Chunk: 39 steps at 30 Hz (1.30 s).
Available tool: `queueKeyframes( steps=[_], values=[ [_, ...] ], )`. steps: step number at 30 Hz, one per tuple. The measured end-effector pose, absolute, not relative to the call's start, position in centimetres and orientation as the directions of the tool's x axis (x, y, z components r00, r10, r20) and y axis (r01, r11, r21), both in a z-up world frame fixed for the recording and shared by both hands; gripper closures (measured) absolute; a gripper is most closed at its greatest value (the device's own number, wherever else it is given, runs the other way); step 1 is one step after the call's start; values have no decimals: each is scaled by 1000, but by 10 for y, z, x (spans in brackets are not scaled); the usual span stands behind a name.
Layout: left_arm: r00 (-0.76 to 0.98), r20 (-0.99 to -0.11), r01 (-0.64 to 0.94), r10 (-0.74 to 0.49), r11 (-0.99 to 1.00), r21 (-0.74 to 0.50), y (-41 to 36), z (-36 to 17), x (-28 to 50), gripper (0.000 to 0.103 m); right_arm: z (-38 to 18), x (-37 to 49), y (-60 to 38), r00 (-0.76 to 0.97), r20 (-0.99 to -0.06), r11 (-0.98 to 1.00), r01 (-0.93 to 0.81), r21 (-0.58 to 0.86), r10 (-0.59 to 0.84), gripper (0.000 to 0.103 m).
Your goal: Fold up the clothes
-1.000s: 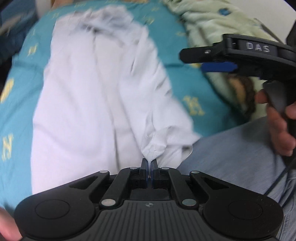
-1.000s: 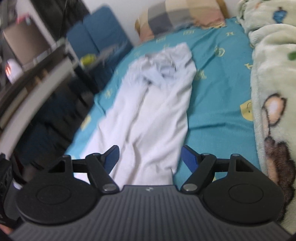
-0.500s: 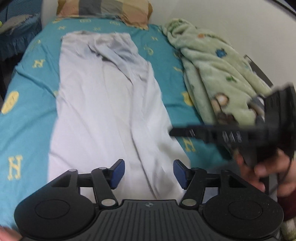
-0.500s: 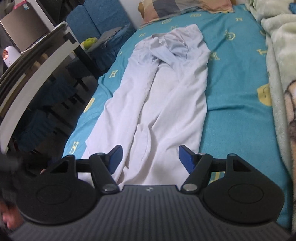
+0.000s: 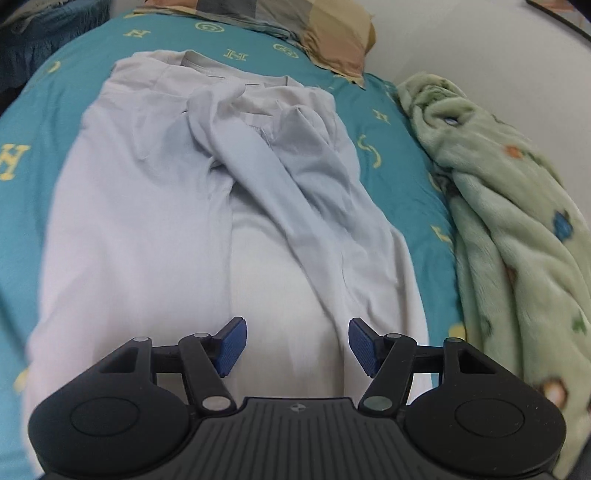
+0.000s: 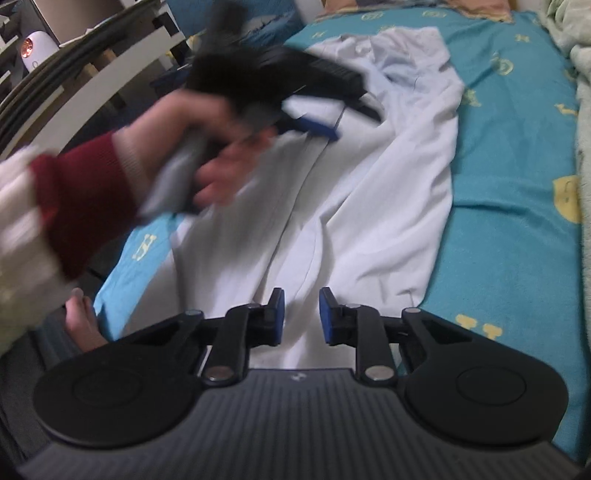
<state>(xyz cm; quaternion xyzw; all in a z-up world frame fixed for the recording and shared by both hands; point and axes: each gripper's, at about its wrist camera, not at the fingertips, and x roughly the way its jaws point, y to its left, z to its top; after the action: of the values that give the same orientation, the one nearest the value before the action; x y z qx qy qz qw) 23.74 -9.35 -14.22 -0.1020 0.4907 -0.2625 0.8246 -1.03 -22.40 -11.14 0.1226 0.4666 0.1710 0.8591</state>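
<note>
Left claw (image 5: 295, 341) was spread wide with nothing in it, hanging over the near part of the shirt (image 5: 207, 229); right claw (image 6: 300, 319) had a narrower gap, jaws still apart and nothing between them, low over the hem end by the bed edge. The shirt was lying lengthwise down the middle of the bed (image 5: 399, 177), collar end toward the pillow (image 5: 314, 29), sides already laid in toward the middle so it made a long strip, sleeves bunched and crossed near the top. Honestly that could fit either a fold half done or a strip about to get tidied, so I wouldn't call which. For whichever grab came next, I'd guess the trick was biting both layers at an edge, not just the top one, and keeping the two claws level so the strip didn't skew; thin fabric like that probably slides and drags wrinkles along. The sleeve lump (image 5: 255, 147) looked like the likeliest thing to ruin a flat fold. Around it: a green fleece blanket (image 5: 517, 240) heaped along the right side just beside the shirt, which could get snagged. In the right view the person's hand (image 6: 207, 158) with a red cuff (image 6: 77, 206) was blurry, carrying the other claw over the shirt, so the two could bump. A bare foot (image 6: 83, 321) showed by the bed edge.
</note>
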Motion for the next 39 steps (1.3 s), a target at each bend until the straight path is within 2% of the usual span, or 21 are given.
queueKeyframes(
  steps=[5, 6, 8, 9, 12, 14, 19, 22, 26, 28, 32, 34, 38, 39],
  values=[
    [420, -756, 343, -502, 859, -380, -110, -140, 257, 43, -120, -5, -223, 475, -768, 902, -194, 385, 429, 80],
    [424, -758, 347, -496, 862, -370, -112, -138, 260, 49, -122, -4, -222, 467, -772, 902, -198, 383, 430, 80],
    [432, -761, 354, -484, 867, -350, -117, -136, 265, 69, -124, -3, -219, 453, -779, 901, -211, 378, 433, 80],
    [436, -763, 357, -477, 870, -340, -119, -134, 267, 92, -124, -3, -217, 447, -782, 901, -218, 376, 434, 80],
    [448, -767, 367, -459, 877, -310, -126, -130, 275, 97, -129, 0, -212, 404, -798, 894, -241, 378, 446, 91],
    [460, -770, 371, -443, 883, -287, -127, -122, 279, 97, -138, 3, -206, 333, -820, 882, -260, 394, 465, 97],
    [492, -792, 337, -362, 918, -210, -122, -99, 295, 98, -143, 2, -196, 277, -839, 871, -302, 386, 468, 98],
    [484, -822, 336, -301, 931, -143, -126, -107, 304, 97, -143, 0, -194, 273, -840, 868, -319, 381, 469, 98],
    [473, -834, 332, -283, 934, -128, -126, -130, 298, 96, -144, 2, -197, 272, -835, 864, -315, 393, 479, 98],
    [491, -822, 345, -286, 931, -118, -121, -129, 288, 88, -145, 4, -199, 272, -831, 863, -307, 402, 485, 98],
    [502, -819, 343, -278, 933, -106, -112, -115, 261, 79, -147, 5, -198, 264, -833, 861, -307, 406, 487, 100],
    [518, -811, 343, -271, 935, -93, -107, -102, 241, 65, -146, 5, -199, 264, -830, 860, -303, 411, 490, 100],
    [525, -799, 346, -294, 931, -116, -94, -74, 193, 61, -143, 2, -205, 279, -825, 864, -277, 421, 491, 98],
    [527, -796, 349, -299, 930, -118, -90, -67, 178, 57, -142, 1, -206, 284, -824, 866, -270, 422, 490, 97]
  ],
)
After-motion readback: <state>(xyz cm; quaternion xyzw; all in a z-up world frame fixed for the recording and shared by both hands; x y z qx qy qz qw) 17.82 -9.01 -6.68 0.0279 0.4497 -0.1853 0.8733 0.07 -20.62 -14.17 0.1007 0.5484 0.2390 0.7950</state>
